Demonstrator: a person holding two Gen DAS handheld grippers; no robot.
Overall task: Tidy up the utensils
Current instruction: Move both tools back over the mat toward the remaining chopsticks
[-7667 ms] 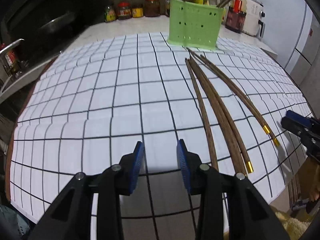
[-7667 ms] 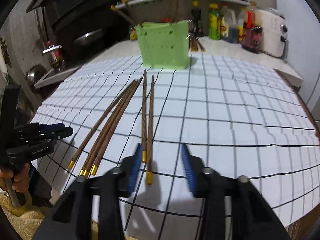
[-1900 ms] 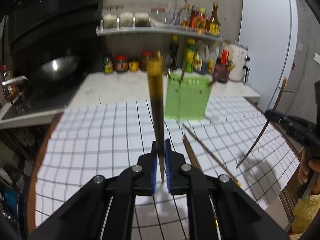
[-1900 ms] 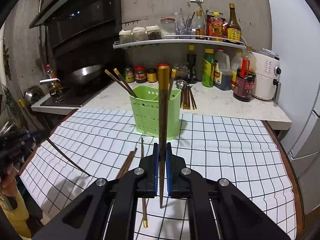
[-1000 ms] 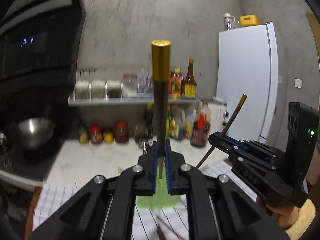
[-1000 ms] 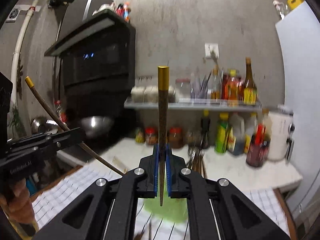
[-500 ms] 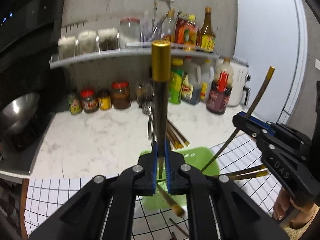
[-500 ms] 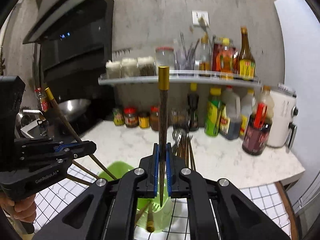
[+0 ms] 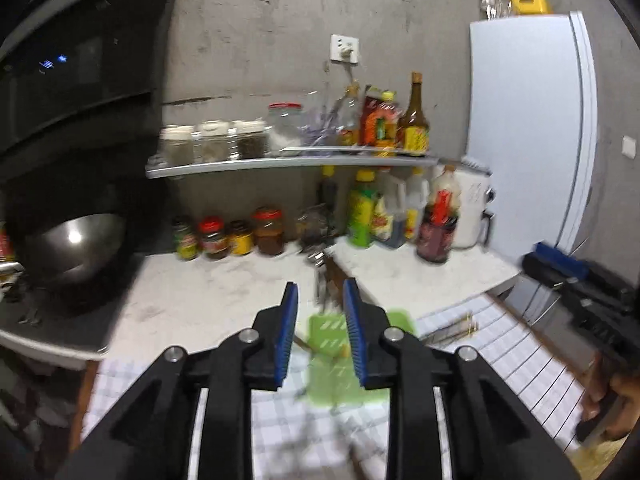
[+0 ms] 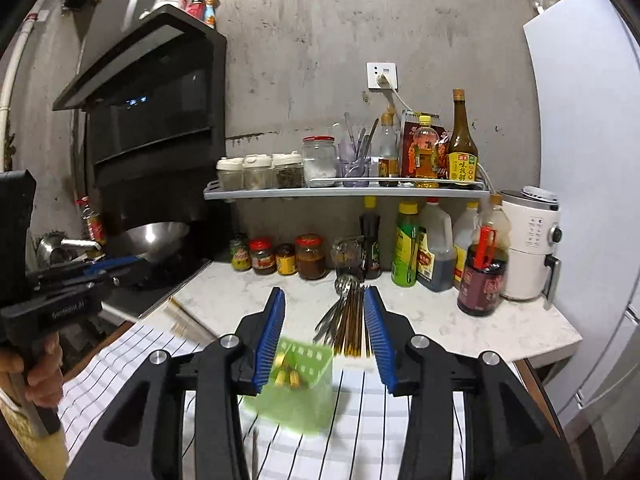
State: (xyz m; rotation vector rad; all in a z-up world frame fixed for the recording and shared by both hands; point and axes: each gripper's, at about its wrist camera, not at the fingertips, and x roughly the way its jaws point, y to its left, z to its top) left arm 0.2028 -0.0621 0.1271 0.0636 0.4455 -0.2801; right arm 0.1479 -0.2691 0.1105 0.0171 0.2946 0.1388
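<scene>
The green utensil holder (image 10: 298, 392) stands on the checked cloth (image 10: 360, 432) just below my right gripper (image 10: 324, 332), which is open and empty above it. Gold chopstick ends (image 10: 288, 376) show inside the holder. In the left wrist view the holder (image 9: 332, 356) is blurred, seen between and below the fingers of my left gripper (image 9: 320, 328), which is open and empty. Each gripper shows at the edge of the other's view: the right one (image 9: 584, 292), the left one (image 10: 64, 288).
A bundle of spoons and chopsticks (image 10: 348, 324) lies on the marble counter (image 10: 440, 324) behind the cloth. Jars and sauce bottles (image 10: 404, 256) line the wall under a shelf (image 10: 344, 190). A wok (image 10: 160, 236) stands at left, a white fridge (image 9: 528, 132) at right.
Both grippers have opened and let go of their chopsticks, which now stand in the green holder. Both views have tilted up a little above the holder.
</scene>
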